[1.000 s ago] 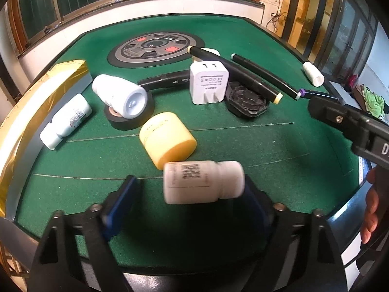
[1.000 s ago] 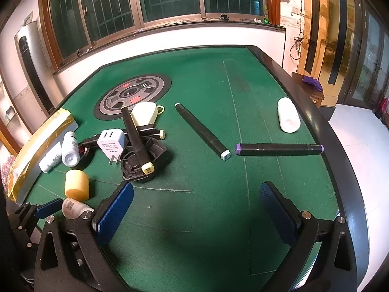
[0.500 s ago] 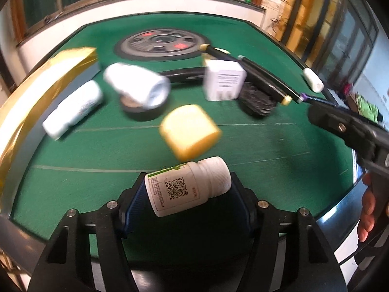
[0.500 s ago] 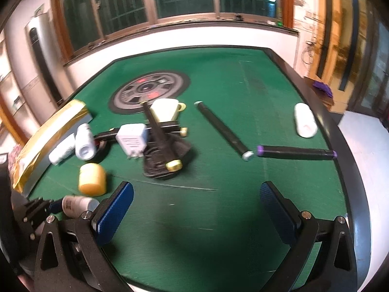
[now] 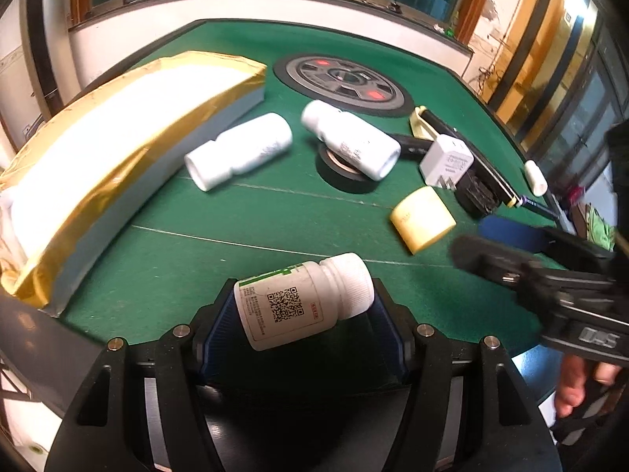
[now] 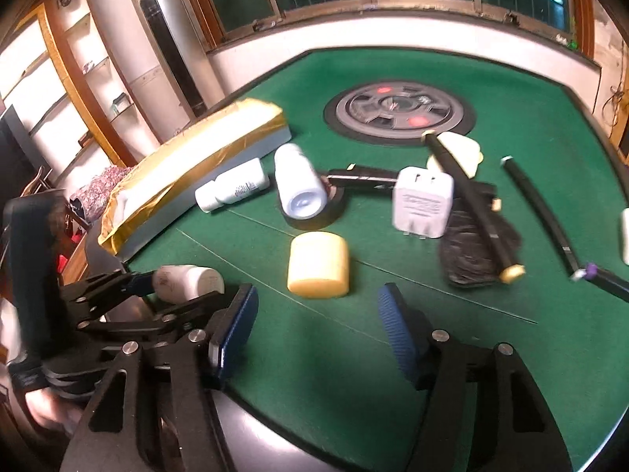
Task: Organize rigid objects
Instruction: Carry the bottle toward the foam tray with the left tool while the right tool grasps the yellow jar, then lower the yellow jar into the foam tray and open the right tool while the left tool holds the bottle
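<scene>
— Nearest first, then: left tongs (image 5: 304, 314)?
— Closed partway and pinching a white pill bottle (image 5: 275, 310) end to end, base against one blue pad, ribbed cap against the other. Tilted, cap end higher, square code on the label facing up.
— Where on the worktop (image 6: 354, 373)?
— Over the near edge, towards the near left corner. No telling whether lifted clear of the felt or brushing it.
— And the right tongs (image 6: 316, 326)?
— About half spread, having just been closing. Nothing between the blue pads but green felt. Also at the near edge, just right of the left tongs; touching them or not, impossible to tell.
— Closest thing ahead?
— A yellow cylinder (image 6: 318, 265) on its side, just beyond the right tongs, apart from both pads and not between them.
— Further in?
— A black tape roll (image 6: 334, 210) with a second white bottle (image 6: 298, 192) lying across it, bottom end facing the near edge. Just left of that, a third white bottle (image 6: 232, 190) beside a gold-wrapped box (image 5: 118, 149) along the left edge. To the right, a white charger (image 6: 422, 206) leaning at a black ribbed piece (image 6: 471, 251), with a black marker (image 6: 471, 204) lying over it.
— Farthest?
— A round grey panel (image 6: 399, 112) at the centre of the worktop, and a small white bottle (image 5: 535, 177) near the right edge, well apart from both tongs.
</scene>
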